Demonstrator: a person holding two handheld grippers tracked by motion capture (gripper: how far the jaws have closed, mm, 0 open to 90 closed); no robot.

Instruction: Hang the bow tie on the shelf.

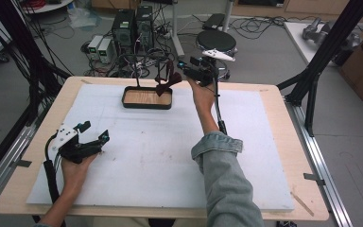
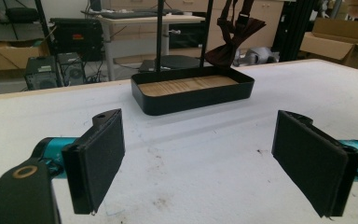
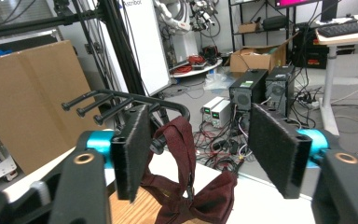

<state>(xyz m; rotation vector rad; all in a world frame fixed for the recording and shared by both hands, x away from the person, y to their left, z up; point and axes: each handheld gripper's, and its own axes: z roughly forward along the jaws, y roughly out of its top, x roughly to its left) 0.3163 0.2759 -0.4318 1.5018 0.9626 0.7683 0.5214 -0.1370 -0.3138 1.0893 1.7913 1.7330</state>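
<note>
Right gripper (image 3: 193,156): jaws stand apart, nothing pressed between the pads. The dark red bow tie (image 3: 186,186) shows in the gap and just beyond it, free of both pads as far as the right gripper view tells. Its strap loops over the end of a black rack arm (image 3: 135,100) and runs down; the bow hangs at the bottom of the loop. Long axis of strap: near vertical. Bow's long axis: tilted, one wing lower toward the tray, the other higher on the gripper's side. In the high view the right gripper (image 1: 185,71) is held level above the far edge of the table, pointing left at the bow tie (image 1: 166,81), very close to it.

Stand: black tray (image 1: 147,105) with a wooden floor, thin black posts rising from it to the rack arms. Bow hangs above the tray's right end; the left gripper view puts the bow tie (image 2: 233,39) over the tray's (image 2: 193,95) far right corner, lowest wing close to the rim; contact not resolvable.

Left gripper (image 2: 198,156): jaws wide, bare white mat (image 2: 205,158) between them, nothing held. It points toward the tray, well apart from it. In the high view the left gripper (image 1: 105,138) lies low at the mat's (image 1: 160,156) near left, held in the person's hand (image 1: 75,165).

Right sleeve (image 1: 222,165): denim, reaching across the mat.
</note>
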